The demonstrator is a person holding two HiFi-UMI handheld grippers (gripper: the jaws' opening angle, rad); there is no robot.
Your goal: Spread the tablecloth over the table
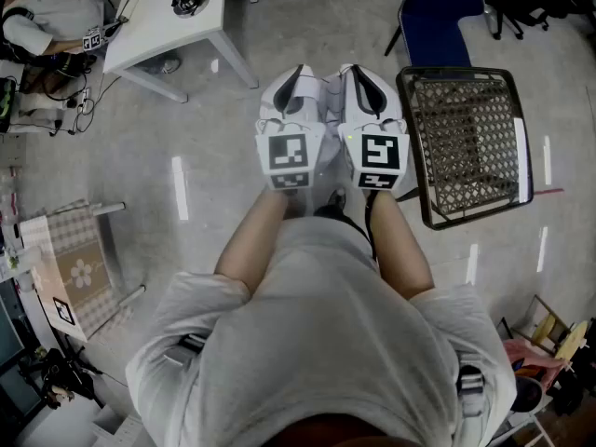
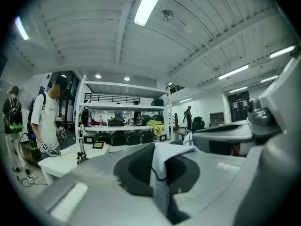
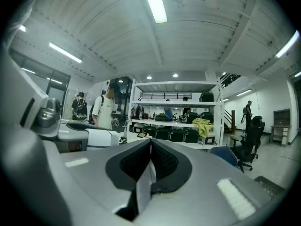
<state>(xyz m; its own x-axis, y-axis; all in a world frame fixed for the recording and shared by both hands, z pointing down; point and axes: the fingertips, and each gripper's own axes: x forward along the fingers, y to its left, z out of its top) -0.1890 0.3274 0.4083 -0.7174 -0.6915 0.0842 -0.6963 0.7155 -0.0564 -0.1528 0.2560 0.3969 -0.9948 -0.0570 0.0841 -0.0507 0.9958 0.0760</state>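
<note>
Tablecloth (image 2: 160, 169) thin white fabric | left claw (image 2: 156, 147) pinching | right claw (image 3: 151, 141) pinching

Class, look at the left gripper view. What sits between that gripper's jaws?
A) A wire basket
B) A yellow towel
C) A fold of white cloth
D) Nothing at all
C: the white cloth, edged with a dark trim line, is pinched between the closed jaws of the left gripper.

Grey floor (image 1: 307, 26), white table (image 1: 158, 35), blue chair (image 1: 442, 17), black mesh stand (image 1: 466, 138); shelving (image 3: 174, 108) under strip lights (image 3: 155, 4).
</note>
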